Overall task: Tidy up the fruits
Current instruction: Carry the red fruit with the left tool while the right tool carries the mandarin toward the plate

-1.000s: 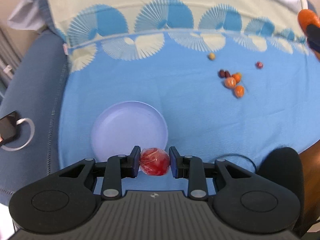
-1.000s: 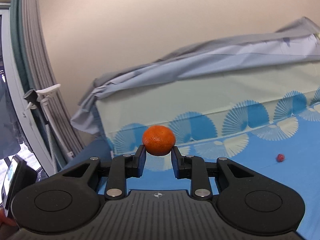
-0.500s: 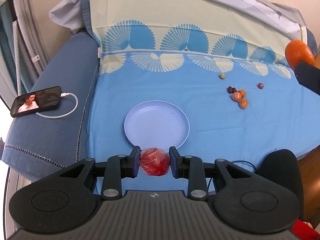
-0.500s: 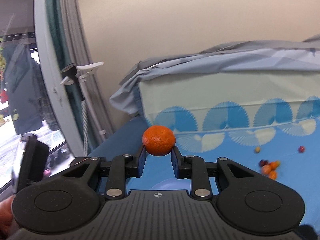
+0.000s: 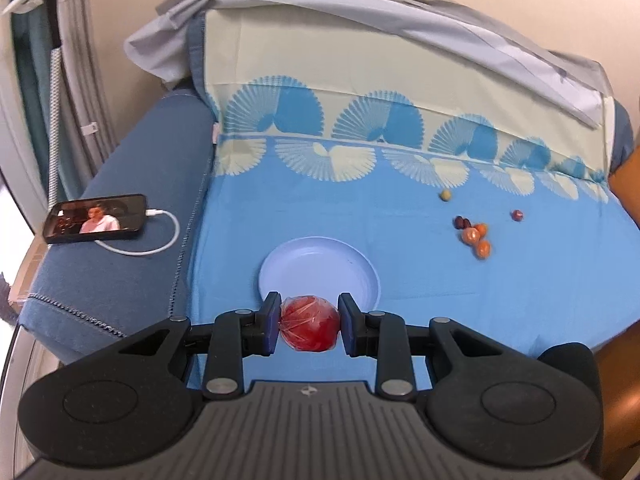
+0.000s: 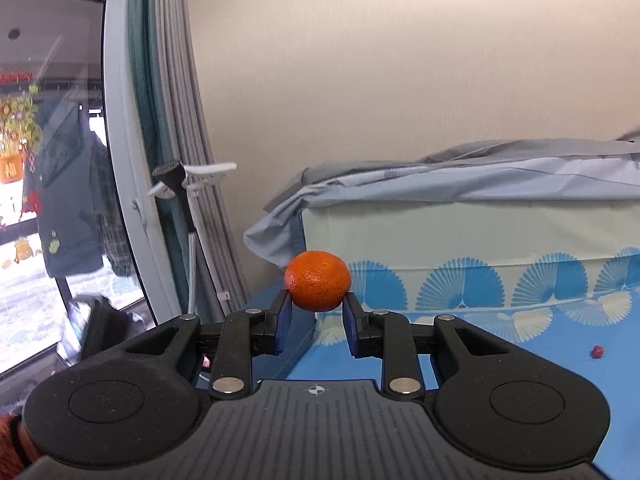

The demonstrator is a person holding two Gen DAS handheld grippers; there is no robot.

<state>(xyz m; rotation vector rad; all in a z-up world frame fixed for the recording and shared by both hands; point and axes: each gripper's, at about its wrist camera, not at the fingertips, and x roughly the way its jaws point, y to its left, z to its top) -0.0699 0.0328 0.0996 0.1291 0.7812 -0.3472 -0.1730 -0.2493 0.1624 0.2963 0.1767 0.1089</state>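
Blue-sheeted sofa (image 5: 360,208): left gripper (image 5: 309,323) clamps a plastic-wrapped red fruit (image 5: 310,328) just short of the empty plate (image 5: 320,268); right gripper (image 6: 317,308) pinches a mandarin (image 6: 318,286) aloft. Small fruits (image 5: 474,234) lie beyond the plate.

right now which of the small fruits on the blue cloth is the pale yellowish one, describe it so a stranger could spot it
Start at the round pale blue plate on the blue cloth and look up and to its right, toward the band of white fan shapes. The pale yellowish fruit lies alone there, farther back than the orange and dark red cluster, and is the only one that colour.
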